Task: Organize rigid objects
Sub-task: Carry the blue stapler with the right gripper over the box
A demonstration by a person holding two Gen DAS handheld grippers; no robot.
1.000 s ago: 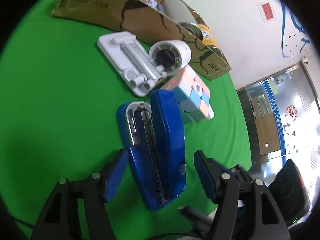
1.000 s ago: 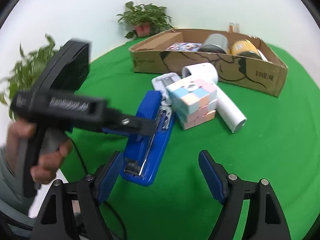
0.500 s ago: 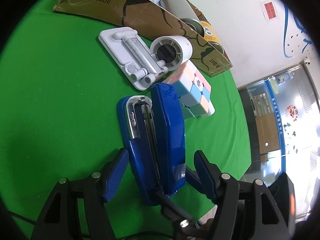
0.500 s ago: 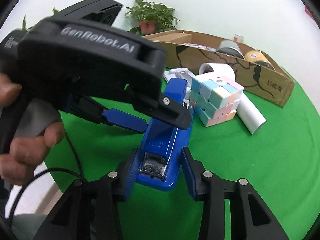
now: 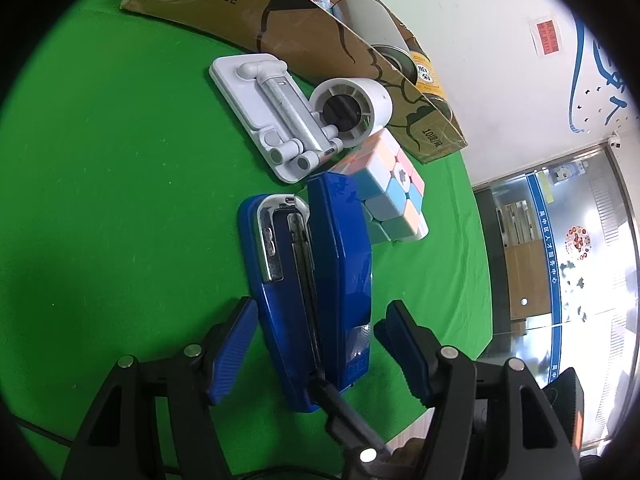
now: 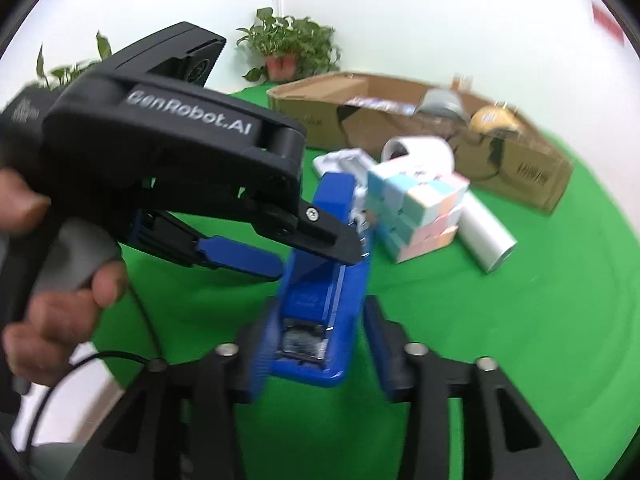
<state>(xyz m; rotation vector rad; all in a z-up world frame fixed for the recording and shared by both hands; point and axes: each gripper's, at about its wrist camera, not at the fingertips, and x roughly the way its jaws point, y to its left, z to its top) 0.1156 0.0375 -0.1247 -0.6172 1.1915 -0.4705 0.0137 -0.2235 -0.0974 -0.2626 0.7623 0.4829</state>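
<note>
— What had changed on the green table (image 5: 100, 200)?

— The right claw (image 6: 312, 344) had just reopened around the blue stapler's (image 5: 312, 288) end, pads apparently clear. The left claw (image 5: 316, 344) straddled it half-open, gripping nothing, so no lift looked secured.

— And unclear?

— The cardboard box's (image 6: 520, 168) contents were blurred.

Probably office: glass door (image 5: 560, 280), wall notice (image 5: 547, 37), potted plant (image 6: 292, 48).
</note>
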